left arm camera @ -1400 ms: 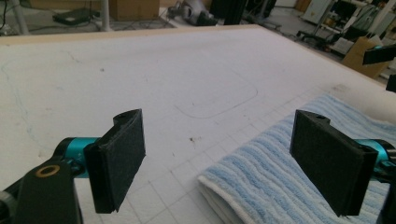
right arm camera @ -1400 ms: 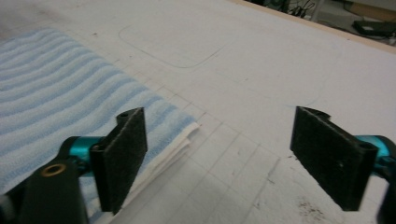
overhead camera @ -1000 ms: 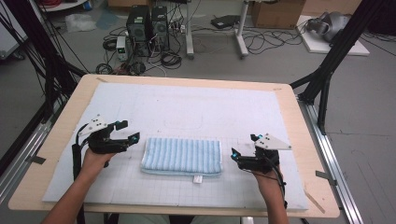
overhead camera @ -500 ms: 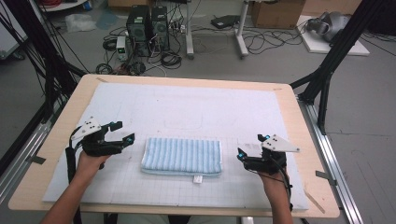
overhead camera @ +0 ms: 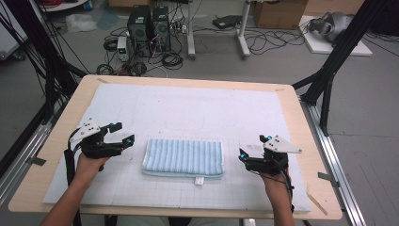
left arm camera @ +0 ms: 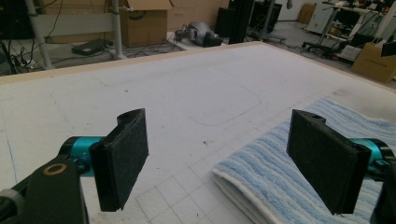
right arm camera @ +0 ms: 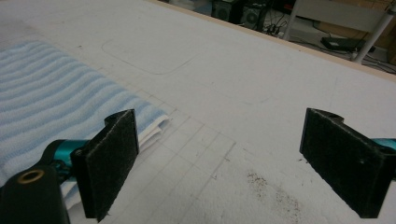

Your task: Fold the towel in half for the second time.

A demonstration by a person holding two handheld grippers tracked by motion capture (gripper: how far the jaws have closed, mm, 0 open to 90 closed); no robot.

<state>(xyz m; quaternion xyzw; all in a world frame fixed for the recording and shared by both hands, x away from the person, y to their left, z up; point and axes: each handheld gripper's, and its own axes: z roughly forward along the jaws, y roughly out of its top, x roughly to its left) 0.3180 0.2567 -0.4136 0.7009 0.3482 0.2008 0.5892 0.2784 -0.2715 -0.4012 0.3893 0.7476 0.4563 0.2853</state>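
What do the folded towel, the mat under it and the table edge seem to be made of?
Towel: soft woven cloth, probably cotton terry; ribbed blue-and-white stripes, stacked folded layers.
Mat: matte white, likely foam or felt; printed grid lines, faint marks and specks.
Table edge: pale wood, perhaps plywood; smooth tan rim.

The right gripper (right arm camera: 219,158) hovers low over the white mat (right arm camera: 261,88), its black jaws spread wide with nothing between them. A folded blue-striped towel (right arm camera: 56,98) lies at the left, its corner just behind the left jaw. Dark specks (right arm camera: 273,189) dot the mat between the jaws.
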